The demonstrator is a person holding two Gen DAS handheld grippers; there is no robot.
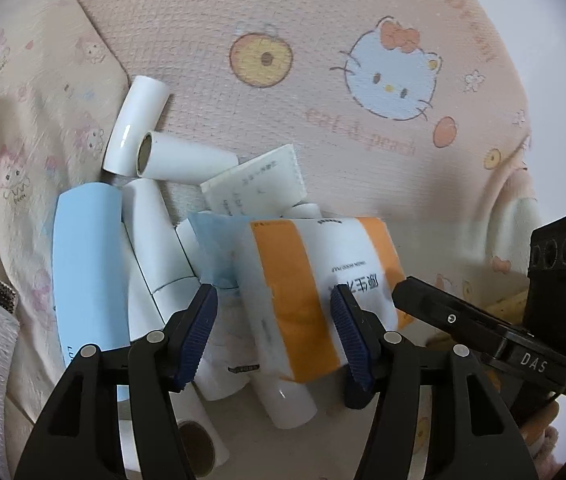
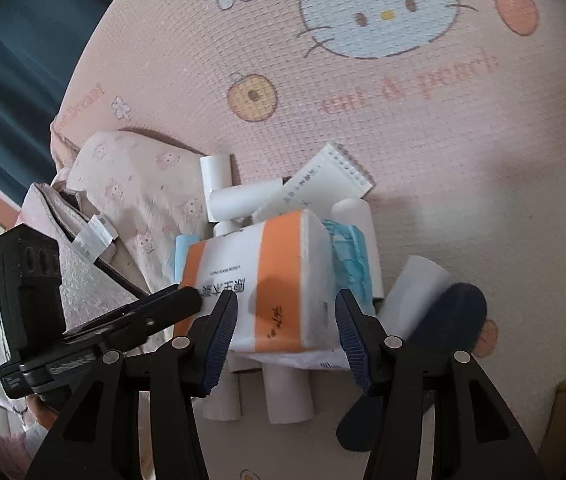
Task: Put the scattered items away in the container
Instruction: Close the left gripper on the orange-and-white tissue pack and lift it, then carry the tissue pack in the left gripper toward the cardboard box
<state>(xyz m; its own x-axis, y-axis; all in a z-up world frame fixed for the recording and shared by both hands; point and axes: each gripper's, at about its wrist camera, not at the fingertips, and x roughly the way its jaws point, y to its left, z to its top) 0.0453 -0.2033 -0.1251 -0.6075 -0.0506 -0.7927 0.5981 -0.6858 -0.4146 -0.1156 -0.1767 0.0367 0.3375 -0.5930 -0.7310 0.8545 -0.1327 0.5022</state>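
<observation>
Several white rolls (image 1: 151,236), a notepad (image 1: 255,184) and an orange-striped tissue pack (image 1: 315,292) lie heaped on the pink mat (image 1: 323,20). Both grippers, left (image 1: 275,336) and right (image 2: 287,336), hover with jaws spread around the pack, gripping nothing. No container clearly shows; tidying looks barely started.

A pink woven mat (image 2: 363,128) printed with cartoon cat faces, flowers and peaches was spread across the surface. A paler patterned cloth (image 1: 35,128) was laid at its edge. Dark teal curtains (image 2: 31,40) were seen at the upper left of the right wrist view. Soft, even light was cast throughout.
</observation>
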